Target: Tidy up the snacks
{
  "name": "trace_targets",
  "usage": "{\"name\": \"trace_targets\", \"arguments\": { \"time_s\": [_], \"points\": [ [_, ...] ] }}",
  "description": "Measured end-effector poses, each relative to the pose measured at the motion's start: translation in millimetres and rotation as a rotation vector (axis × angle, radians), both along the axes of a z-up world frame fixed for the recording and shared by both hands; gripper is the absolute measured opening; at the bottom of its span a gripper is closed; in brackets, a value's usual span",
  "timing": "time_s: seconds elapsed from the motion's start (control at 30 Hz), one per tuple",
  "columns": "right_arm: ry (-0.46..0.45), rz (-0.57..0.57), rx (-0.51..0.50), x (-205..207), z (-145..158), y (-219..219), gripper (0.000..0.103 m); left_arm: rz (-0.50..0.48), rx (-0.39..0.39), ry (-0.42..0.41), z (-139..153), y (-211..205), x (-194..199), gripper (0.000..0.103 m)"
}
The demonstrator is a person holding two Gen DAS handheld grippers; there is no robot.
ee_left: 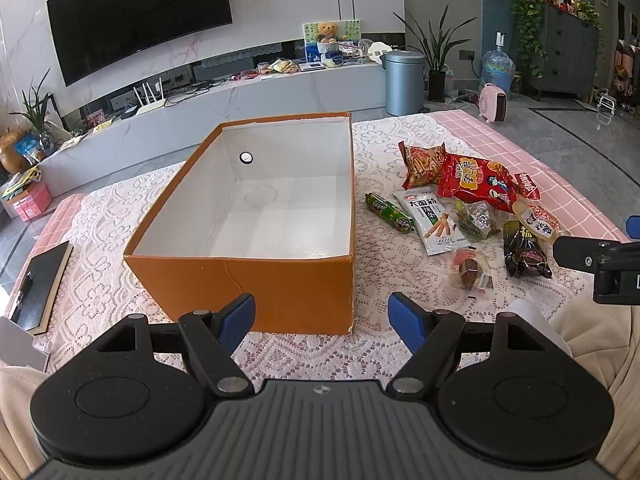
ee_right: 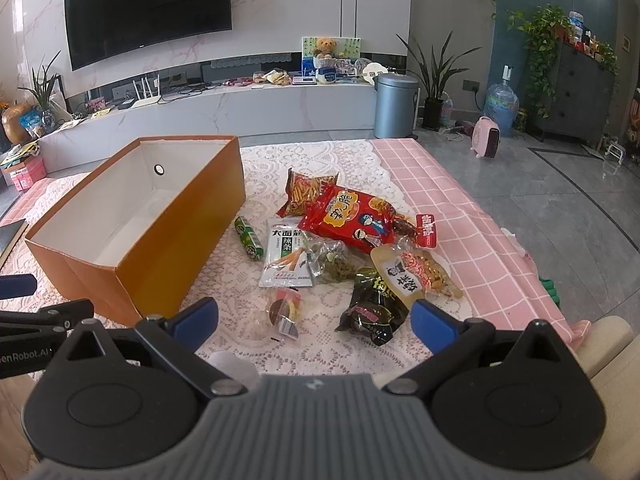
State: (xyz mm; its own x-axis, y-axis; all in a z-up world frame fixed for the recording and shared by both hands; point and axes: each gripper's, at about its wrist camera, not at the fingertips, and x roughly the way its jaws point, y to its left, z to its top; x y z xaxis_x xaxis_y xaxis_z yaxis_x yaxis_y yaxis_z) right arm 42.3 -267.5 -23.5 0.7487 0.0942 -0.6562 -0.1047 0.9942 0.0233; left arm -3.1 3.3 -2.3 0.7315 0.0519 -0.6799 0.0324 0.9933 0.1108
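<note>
Left wrist view: orange box (ee_left: 256, 216) sitting frame centre on lace-covered counter (ee_left: 104, 280), nothing inside. Snack pile lying right of box; red bag (ee_left: 476, 182) looking light, crinkly, probably slippery. Left hand-held gripper (ee_left: 321, 314) hovering lower centre, jaws spread wide, gripping nothing.

Right wrist view: black packet (ee_right: 372, 312) lying nearest, lower centre; soft, best pinching at sealed edge. Right hand-held gripper (ee_right: 314, 318) spreading wide, touching nothing.

A lace-covered table (ee_left: 104, 272) bears an orange box (ee_left: 256, 280) (empty), scattered snack packets (ee_right: 344, 256), a notebook (ee_left: 44, 280).
</note>
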Motion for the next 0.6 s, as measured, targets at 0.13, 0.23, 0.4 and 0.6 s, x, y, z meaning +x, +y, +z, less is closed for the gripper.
{"name": "trace_targets", "arguments": {
  "time_s": [0.13, 0.23, 0.4, 0.6],
  "points": [
    [0.006, 0.000, 0.001, 0.2, -1.2, -0.4, 0.100, 0.000, 0.000, 0.000, 0.0, 0.0, 0.0, 0.089],
    [0.009, 0.001, -0.001, 1.1, -2.3, -1.2, 0.100, -0.006, 0.000, -0.003, 0.0, -0.8, 0.0, 0.089],
    [0.020, -0.010, 0.004, 3.2, -5.0, -3.7, 0.100, -0.010, 0.000, 0.007, -2.7, -2.9, 1.7, 0.089],
    [0.026, -0.020, 0.009, 4.9, -6.4, -6.6, 0.100, -0.015, -0.001, 0.021, -4.8, -4.9, 3.2, 0.089]
  ]
}}
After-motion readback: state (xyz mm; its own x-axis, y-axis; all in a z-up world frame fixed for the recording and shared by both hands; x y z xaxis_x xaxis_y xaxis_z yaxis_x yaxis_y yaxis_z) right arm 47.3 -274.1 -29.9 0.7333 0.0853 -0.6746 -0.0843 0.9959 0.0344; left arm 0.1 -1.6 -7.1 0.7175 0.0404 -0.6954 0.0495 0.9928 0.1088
